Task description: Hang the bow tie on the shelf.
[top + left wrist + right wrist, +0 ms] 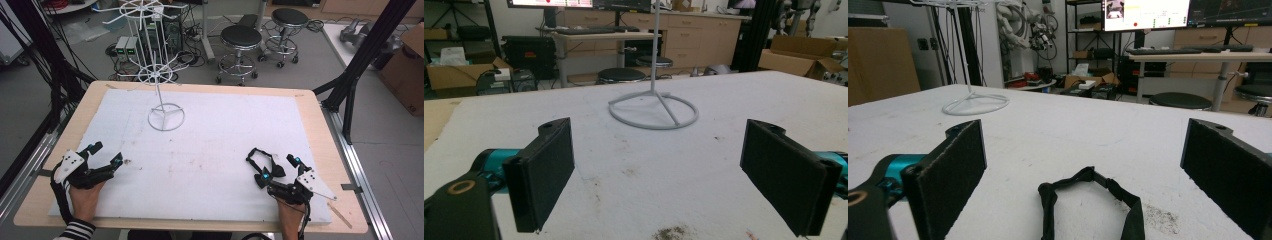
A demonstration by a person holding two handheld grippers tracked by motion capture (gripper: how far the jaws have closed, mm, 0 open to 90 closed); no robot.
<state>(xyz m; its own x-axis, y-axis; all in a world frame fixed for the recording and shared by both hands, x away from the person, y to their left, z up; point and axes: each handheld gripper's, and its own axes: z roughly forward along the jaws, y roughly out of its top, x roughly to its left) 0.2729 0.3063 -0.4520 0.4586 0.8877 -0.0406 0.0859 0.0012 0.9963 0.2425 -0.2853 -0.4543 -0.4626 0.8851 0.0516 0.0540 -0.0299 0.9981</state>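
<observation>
1. High view: left tool (106,155) and right tool (276,165) rest low on the white counter (210,150), hands behind; a black strap (263,161) lies at the right tool.
2. Left gripper view: jaws wide apart, empty, facing the wire stand (654,107); its top is cut off.
3. Right gripper view: jaws spread, empty; the strap (1088,197) lies between them, its lower part cut off.

Black strap loop (1091,200), limp on white mat; white wire rack (159,65), upright, far side

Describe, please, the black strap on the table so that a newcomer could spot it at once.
Start at the white mat covering the table. Go to its near right part, where the right tongs rest open. The strap lies between them: a thin, crumpled black loop, the mat's one soft item.
</observation>
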